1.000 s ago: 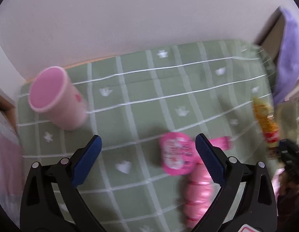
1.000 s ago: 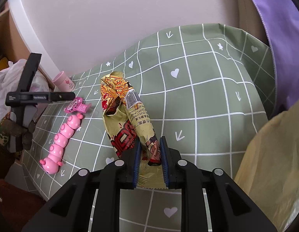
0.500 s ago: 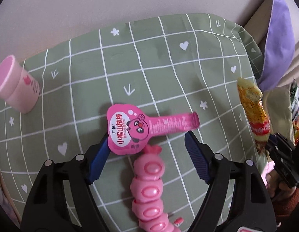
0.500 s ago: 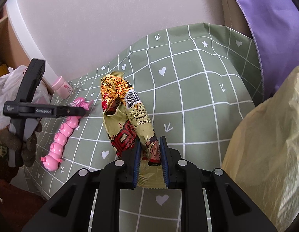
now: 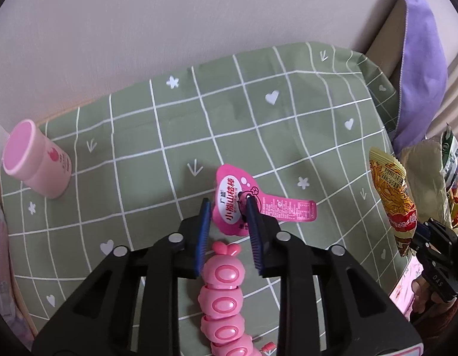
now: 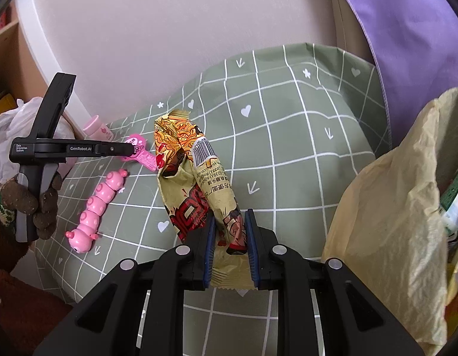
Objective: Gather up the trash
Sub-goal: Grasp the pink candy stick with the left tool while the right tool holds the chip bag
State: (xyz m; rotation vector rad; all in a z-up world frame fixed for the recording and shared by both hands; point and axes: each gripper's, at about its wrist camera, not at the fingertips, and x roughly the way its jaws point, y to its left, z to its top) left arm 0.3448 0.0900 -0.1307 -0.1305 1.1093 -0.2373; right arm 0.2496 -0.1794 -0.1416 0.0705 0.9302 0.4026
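Observation:
A pink lollipop-shaped candy wrapper [image 5: 229, 207] sits between my left gripper's [image 5: 227, 204] blue pads, which are shut on its round head; its tail sticks out to the right. From the right wrist view the left gripper [image 6: 131, 148] reaches in from the left, pinching that pink wrapper [image 6: 143, 154] just above the green checked cloth [image 6: 288, 136]. My right gripper [image 6: 229, 218] is shut on the lower end of a crumpled yellow-and-red snack packet [image 6: 196, 178], which stands upward. The same snack packet [image 5: 392, 190] shows at the right of the left wrist view.
A pink caterpillar toy [image 5: 223, 296] lies on the cloth just under the left gripper. A pink cup [image 5: 36, 163] stands at the far left. An open yellowish bag [image 6: 392, 222] with packets inside is at the right, purple fabric [image 6: 407, 44] behind it.
My left gripper moved over the pink wrapper and its jaws went from wide open to shut on it. The right gripper keeps its hold on the snack packet; the yellowish bag shows more.

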